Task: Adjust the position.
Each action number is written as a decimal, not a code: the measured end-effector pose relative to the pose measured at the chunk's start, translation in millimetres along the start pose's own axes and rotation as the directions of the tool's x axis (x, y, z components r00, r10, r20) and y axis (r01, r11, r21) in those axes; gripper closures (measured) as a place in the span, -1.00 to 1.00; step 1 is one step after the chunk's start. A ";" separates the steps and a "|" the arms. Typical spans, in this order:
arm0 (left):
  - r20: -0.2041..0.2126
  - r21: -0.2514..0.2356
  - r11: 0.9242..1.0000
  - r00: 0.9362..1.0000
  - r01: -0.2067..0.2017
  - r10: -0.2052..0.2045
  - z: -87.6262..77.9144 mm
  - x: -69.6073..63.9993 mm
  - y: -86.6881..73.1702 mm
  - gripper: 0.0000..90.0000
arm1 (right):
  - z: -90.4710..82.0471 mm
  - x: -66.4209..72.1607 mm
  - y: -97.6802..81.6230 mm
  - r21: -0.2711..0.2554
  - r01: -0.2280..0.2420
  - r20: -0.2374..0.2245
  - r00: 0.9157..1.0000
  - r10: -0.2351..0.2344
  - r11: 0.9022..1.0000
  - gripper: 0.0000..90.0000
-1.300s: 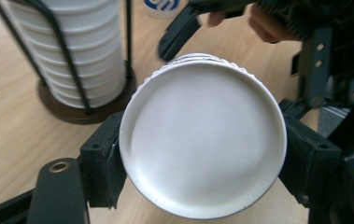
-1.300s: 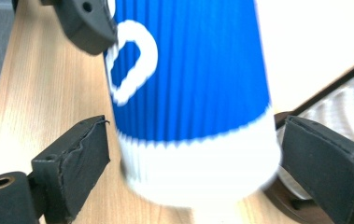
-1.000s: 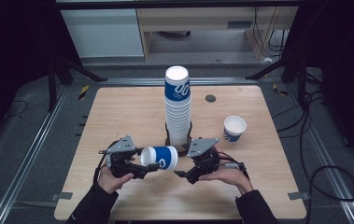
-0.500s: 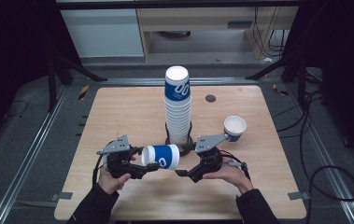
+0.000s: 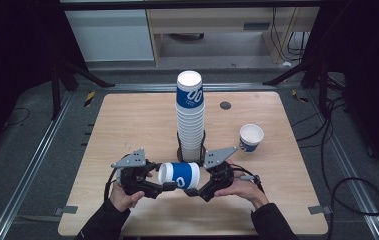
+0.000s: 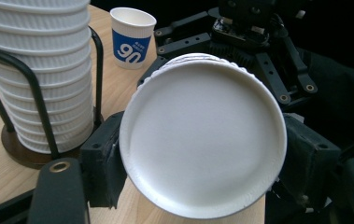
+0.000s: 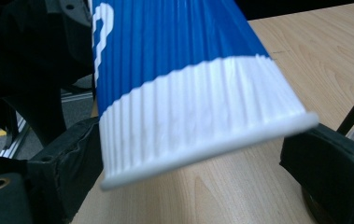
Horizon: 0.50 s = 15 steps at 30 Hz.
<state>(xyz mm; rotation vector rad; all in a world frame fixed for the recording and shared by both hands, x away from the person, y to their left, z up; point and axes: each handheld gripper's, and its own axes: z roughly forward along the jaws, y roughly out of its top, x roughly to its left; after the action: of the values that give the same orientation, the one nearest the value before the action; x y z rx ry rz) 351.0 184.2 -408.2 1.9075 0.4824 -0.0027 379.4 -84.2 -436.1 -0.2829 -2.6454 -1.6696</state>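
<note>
Left hand-held gripper [image 5: 169, 186], cup [image 5: 179, 175] sideways, base leftward

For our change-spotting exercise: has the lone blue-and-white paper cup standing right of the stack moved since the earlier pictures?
No. The lone blue-and-white paper cup keeps its spot on the wooden table, just right of the tall stack of paper cups.

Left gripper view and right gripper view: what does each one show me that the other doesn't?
The left gripper view faces the flat white base of the held cup, with the jaws of the left gripper pressed on its sides. Beside it stand the cup stack in its rack and a single upright cup. The right gripper view shows the held cup's blue-and-white ribbed wall and its rim, which lies between the jaws of the right gripper; these have just been opening. Both share that cup and the wooden table.
</note>
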 end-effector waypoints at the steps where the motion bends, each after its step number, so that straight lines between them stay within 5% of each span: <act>1: 0.005 0.006 1.000 1.000 -0.005 0.005 1.2 -0.9 -0.1 -0.41 | 0.4 0.1 -0.1 0.002 0.002 -0.003 1.000 -0.002 1.000 -0.84; 15: 0.029 0.018 1.000 1.000 -0.013 0.013 4.5 -2.7 -0.4 -0.41 | 3.5 2.4 -1.2 -0.014 0.021 -0.048 0.999 -0.022 1.000 -0.71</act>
<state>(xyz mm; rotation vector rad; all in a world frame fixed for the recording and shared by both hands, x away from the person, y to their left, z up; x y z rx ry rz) 349.4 179.5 -409.7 1.9254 0.4521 -0.0258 377.1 -81.1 -438.4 -0.2122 -2.6130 -1.6783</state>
